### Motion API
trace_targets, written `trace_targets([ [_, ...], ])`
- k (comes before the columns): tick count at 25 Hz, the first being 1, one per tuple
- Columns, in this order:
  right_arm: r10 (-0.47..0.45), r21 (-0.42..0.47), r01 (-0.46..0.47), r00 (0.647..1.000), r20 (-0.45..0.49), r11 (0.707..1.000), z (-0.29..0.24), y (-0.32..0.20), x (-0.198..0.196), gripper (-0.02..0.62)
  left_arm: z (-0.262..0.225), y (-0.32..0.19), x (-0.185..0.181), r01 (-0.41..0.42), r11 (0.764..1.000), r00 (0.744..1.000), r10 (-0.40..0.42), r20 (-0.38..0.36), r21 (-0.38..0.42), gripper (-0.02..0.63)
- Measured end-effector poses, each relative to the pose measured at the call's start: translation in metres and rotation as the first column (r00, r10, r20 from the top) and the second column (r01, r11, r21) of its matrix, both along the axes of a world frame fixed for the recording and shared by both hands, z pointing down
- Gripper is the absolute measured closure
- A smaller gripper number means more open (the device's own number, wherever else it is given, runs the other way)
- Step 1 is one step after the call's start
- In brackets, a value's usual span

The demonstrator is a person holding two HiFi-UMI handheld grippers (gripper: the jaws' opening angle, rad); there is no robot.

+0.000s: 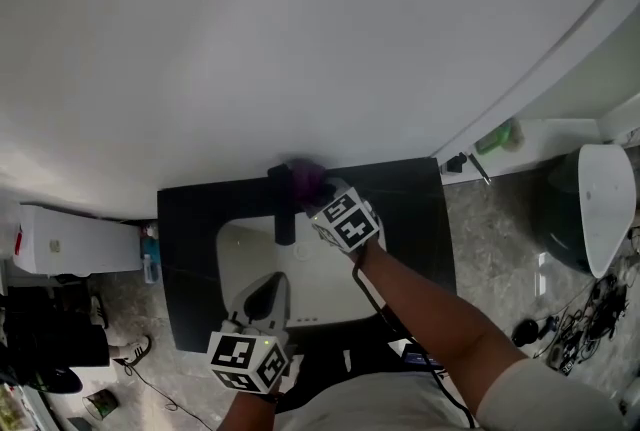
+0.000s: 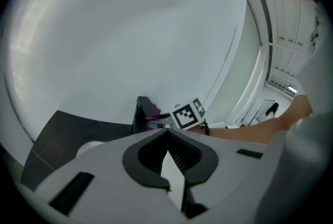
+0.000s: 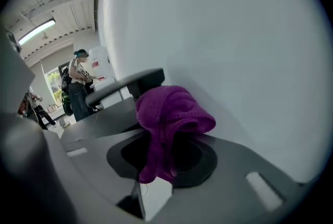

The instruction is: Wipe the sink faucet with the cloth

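Note:
A black faucet (image 1: pixel 284 207) stands at the back of a white sink (image 1: pixel 320 284) set in a black counter (image 1: pixel 190 239). My right gripper (image 1: pixel 318 195) is shut on a purple cloth (image 1: pixel 306 177), which it holds against the top of the faucet by the wall. In the right gripper view the cloth (image 3: pixel 169 114) bulges out of the jaws of this gripper (image 3: pixel 171 132), just in front of the faucet's black spout (image 3: pixel 130 85). My left gripper (image 1: pixel 266 297) hovers over the sink's near side, shut and empty. Past that gripper (image 2: pixel 167 132), its own view shows the faucet (image 2: pixel 141 114) and cloth (image 2: pixel 153 110).
A plain white wall (image 1: pixel 300 39) rises right behind the counter. A white appliance (image 1: pixel 65 241) stands to the left. A dark bin with a white lid (image 1: pixel 600 204) and a green bottle (image 1: pixel 497 137) are at the right. Cables lie on the floor (image 1: pixel 575 329). A person (image 3: pixel 78 85) stands far off.

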State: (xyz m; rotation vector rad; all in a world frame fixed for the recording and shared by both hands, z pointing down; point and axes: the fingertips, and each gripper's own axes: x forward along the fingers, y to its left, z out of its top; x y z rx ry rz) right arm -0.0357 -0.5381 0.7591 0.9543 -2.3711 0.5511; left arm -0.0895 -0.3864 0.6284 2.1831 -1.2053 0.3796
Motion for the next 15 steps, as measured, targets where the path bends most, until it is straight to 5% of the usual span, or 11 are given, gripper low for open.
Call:
trace_targets([
  [6, -0.018, -0.128, 0.004, 0.994, -0.109, 0.992, 0.072, 0.009, -0.004, 0.499, -0.003, -0.011, 0.013, -0.023, 1.000, 1.000, 0.023, -0.010, 0.016, 0.600],
  [12, 0.060, -0.001, -0.060, 0.998, 0.025, 0.998, -0.032, 0.014, 0.013, 0.499, -0.007, -0.007, 0.007, -0.025, 1.000, 1.000, 0.025, -0.018, 0.004, 0.600],
  [15, 0.033, -0.036, -0.031, 0.998, 0.046, 0.999, -0.031, 0.009, -0.002, 0.499, -0.010, -0.005, 0.000, -0.023, 1.000, 1.000, 0.023, -0.014, 0.004, 0.600],
])
